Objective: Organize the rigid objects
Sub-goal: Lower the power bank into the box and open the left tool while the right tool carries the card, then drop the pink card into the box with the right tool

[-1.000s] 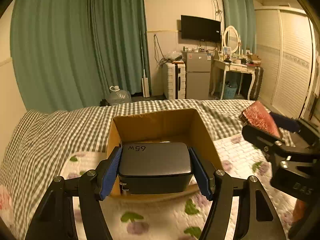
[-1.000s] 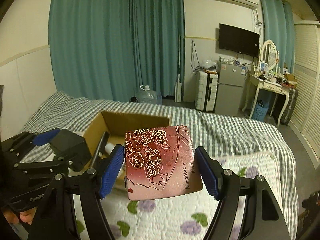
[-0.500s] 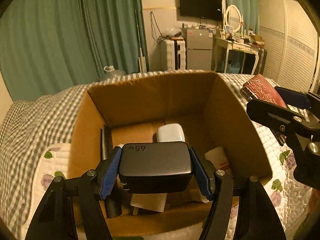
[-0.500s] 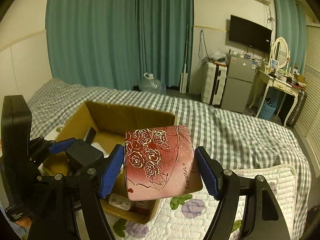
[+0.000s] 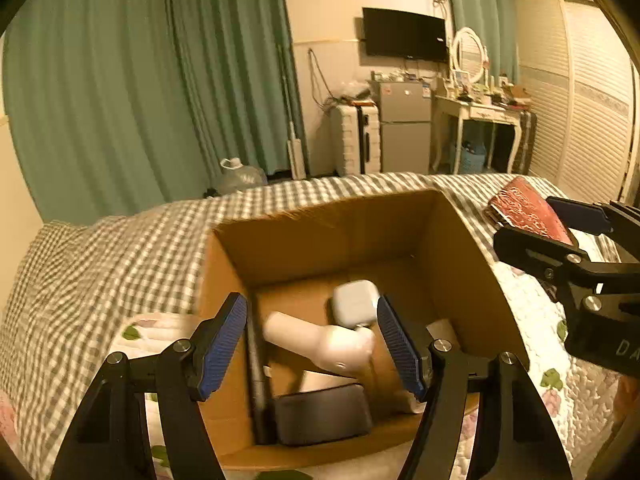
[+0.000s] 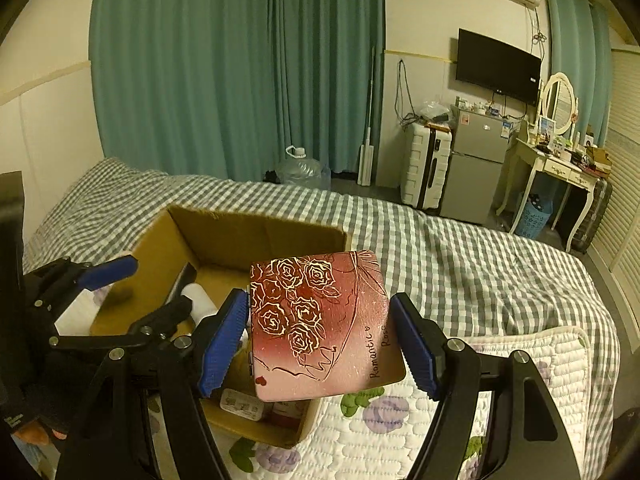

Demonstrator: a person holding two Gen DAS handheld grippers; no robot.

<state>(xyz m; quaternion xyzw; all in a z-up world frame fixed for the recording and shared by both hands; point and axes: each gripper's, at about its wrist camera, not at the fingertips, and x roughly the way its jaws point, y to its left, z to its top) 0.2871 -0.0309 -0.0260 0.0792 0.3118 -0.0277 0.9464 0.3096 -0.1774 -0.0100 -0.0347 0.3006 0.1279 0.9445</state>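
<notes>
Well along, by the look of it. Dark charger block (image 5: 322, 414) lying in cardboard box (image 5: 224, 320) at near edge, beside a black rod (image 5: 256, 376) along the left wall; white case (image 5: 354, 304) and white bottle (image 5: 316, 346) mid-floor. Left gripper (image 5: 312, 344) spread wide, empty, above the box. Right gripper (image 6: 320, 338) pinching rose-patterned tin (image 6: 320, 324), over the box's near right corner, not yet in. Left to do, probably: lower and release the tin. Bottle blurred; packets at the near right corner half hidden behind the tin. Box sits on the bed (image 6: 460, 264).
</notes>
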